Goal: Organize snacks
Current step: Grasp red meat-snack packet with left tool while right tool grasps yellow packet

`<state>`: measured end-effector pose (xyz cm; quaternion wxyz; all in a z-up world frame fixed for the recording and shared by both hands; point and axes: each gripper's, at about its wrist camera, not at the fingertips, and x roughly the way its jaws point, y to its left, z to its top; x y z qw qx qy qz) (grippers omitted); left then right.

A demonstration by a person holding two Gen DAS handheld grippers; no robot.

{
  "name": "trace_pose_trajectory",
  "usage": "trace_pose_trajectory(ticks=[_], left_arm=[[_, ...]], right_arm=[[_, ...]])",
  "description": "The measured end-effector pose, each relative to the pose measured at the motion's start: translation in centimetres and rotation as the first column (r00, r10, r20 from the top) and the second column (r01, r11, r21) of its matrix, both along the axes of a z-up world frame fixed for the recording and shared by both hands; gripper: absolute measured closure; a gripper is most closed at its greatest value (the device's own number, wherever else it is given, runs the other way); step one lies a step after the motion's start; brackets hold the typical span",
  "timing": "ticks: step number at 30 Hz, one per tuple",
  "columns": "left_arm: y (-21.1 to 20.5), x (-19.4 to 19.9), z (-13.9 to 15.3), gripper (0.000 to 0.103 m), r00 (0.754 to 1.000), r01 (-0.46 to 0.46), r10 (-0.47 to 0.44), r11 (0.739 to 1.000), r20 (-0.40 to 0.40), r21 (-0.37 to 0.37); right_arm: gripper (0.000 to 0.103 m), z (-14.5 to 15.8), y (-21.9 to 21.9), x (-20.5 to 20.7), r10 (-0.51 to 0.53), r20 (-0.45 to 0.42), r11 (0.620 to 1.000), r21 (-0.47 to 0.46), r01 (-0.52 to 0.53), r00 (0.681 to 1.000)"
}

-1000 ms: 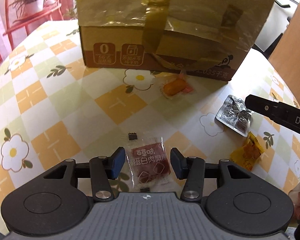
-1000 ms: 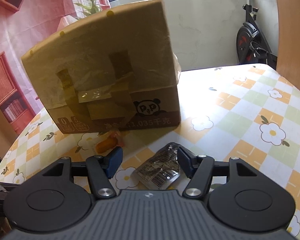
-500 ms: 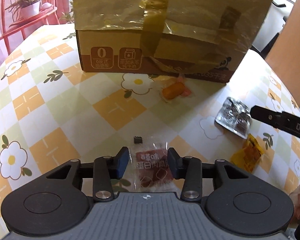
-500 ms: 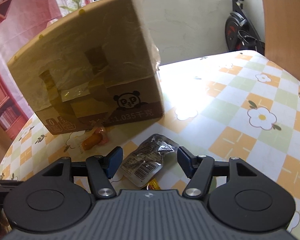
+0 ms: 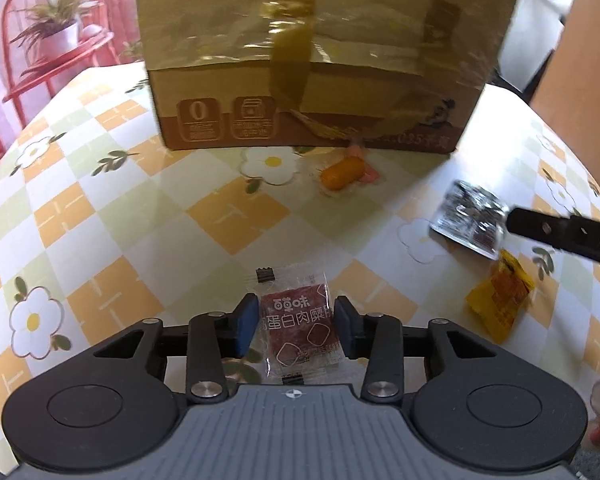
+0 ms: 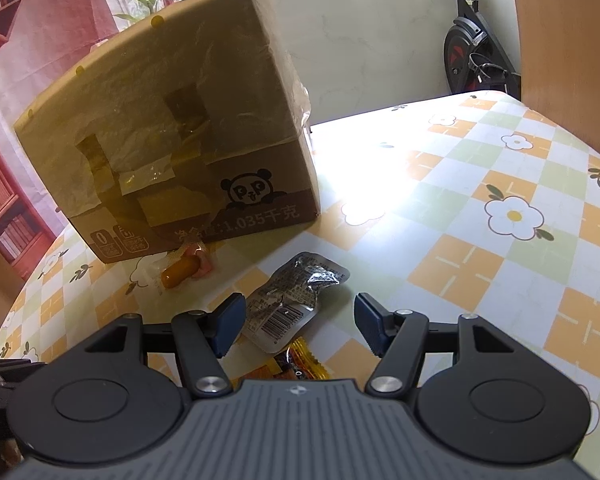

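While both grippers hover low over the table (image 5: 112, 216):
Left gripper (image 5: 296, 326): jaws nearly closed on red packet (image 5: 298, 330), lying lengthwise between them.
Right gripper (image 6: 300, 326): jaws wide apart; silver packet (image 6: 294, 300) left of centre.

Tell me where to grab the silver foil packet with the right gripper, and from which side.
Grip the silver foil packet across its flatter barcode end, nearest the right gripper, coming from above. It lies flat on the table, puffed and crinkled at the far end. The jaws are open around it; it overlaps the yellow packet, so probably stay shallow.
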<state>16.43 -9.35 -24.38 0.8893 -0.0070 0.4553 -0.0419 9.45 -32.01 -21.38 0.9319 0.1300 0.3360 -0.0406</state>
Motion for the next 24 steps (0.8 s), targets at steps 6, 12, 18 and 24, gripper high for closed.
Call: trace_pose_trajectory(ticks=[6,12,18,24], left_arm=[[1.4,-0.2,0.6,0.060,0.998,-0.051,0.052,0.999,0.036,-0.009],[1.4,-0.3,1.1,0.060,0.998,-0.028,0.029,1.000,0.058,-0.014],[2.1,-0.6,0.7,0.060,0.999,-0.035,0.038,0.998,0.040,-0.055],[2.8,-0.6,0.5,0.060,0.998,-0.055,0.058,0.994,0.037,-0.094]], right_arm=[[0.039,0.0,0.1,-0.4,0.009,-0.010,1.000,-0.007,-0.009,1.000],[0.039,-0.2,1.2,-1.1,0.034,-0.046,0.999,-0.010,-0.034,0.998],[0.039,-1.0,3.3,-1.6,0.066,-0.087,0.997,-0.037,-0.070,0.994],[0.039,-1.1,3.1,-1.5,0.015,-0.119,0.997,-0.069,-0.023,0.993]])
